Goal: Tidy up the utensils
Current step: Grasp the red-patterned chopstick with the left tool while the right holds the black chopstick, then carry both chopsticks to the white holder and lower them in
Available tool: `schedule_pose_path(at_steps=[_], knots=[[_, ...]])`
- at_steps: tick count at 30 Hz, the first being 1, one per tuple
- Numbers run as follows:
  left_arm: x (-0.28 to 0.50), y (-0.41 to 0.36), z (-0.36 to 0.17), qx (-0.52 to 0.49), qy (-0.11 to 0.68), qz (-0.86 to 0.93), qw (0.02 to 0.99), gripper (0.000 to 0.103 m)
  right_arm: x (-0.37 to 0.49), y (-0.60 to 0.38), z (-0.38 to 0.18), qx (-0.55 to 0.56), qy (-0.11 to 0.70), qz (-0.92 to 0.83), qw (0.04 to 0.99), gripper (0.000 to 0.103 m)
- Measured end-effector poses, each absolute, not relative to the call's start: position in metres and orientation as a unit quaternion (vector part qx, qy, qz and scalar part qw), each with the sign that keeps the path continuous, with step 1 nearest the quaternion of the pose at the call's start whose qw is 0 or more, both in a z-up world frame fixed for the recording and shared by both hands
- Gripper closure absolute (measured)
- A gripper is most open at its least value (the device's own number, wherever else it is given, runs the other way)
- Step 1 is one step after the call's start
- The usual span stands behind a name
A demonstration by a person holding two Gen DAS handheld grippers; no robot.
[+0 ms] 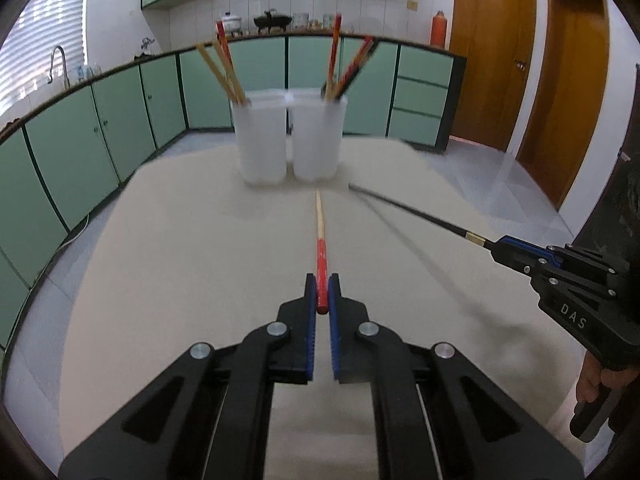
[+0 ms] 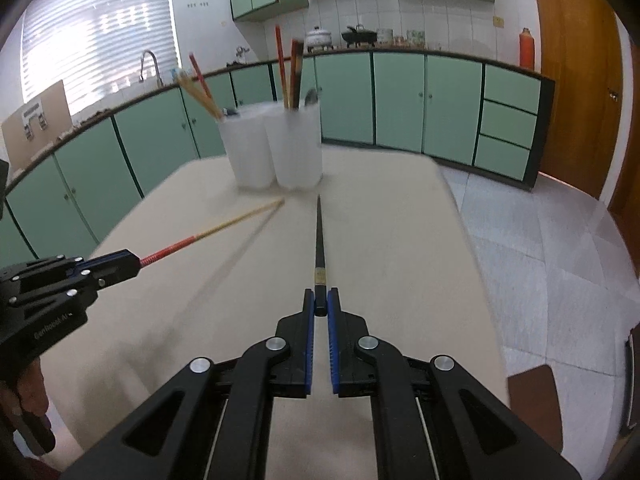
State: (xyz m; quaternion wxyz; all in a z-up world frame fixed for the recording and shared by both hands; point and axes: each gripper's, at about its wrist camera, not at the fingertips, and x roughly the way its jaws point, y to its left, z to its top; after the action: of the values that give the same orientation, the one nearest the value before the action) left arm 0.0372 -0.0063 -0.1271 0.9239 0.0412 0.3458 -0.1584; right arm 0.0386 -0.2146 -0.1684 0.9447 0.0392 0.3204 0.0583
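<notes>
My left gripper (image 1: 322,289) is shut on the red end of a red-and-bamboo chopstick (image 1: 321,246), which points ahead above the beige table (image 1: 180,260). My right gripper (image 2: 321,301) is shut on the thick end of a black chopstick (image 2: 319,240), also held off the table. Each gripper shows in the other's view: the right gripper (image 1: 496,245) with the black chopstick (image 1: 400,204), the left gripper (image 2: 138,261) with the red-and-bamboo chopstick (image 2: 224,226). Ahead stand two white cups side by side, the left cup (image 1: 262,140) and the right cup (image 1: 318,138), each holding several chopsticks.
The two cups (image 2: 276,148) stand near the table's far edge. Green kitchen cabinets (image 1: 100,128) run behind and to the left, with a sink tap (image 1: 60,60). Wooden doors (image 1: 560,80) are at the right. A brown chair (image 2: 536,396) sits by the table's right side. A person's hand (image 1: 592,384) holds the right gripper.
</notes>
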Motion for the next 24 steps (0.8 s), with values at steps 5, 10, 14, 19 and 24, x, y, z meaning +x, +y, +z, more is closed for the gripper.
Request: schedule_pose_path(at_steps=[5,10,14,19,24], knots=[[0.040,-0.003,-0.096,0.036,0.320,-0.165,0.932,0.098,0.040,-0.220,-0.134,0.031,0.294,0.069,0.953,0.097],[0.046,-0.001,-0.069,0.030,0.299,-0.172,0.938,0.098,0.049,-0.221,-0.104,0.023,0.282,0.085,0.955,0.097],[0.053,-0.002,-0.050,0.029,0.286,-0.177,0.941,0.098,0.061,-0.218,-0.084,0.009,0.281,0.102,0.954,0.097],[0.065,-0.003,-0.033,0.037,0.280,-0.185,0.941,0.098,0.084,-0.212,-0.063,-0.013,0.298,0.129,0.946,0.097],[0.077,-0.002,-0.019,0.045,0.276,-0.196,0.940,0.098,0.101,-0.206,-0.043,-0.035,0.304,0.154,0.939,0.097]])
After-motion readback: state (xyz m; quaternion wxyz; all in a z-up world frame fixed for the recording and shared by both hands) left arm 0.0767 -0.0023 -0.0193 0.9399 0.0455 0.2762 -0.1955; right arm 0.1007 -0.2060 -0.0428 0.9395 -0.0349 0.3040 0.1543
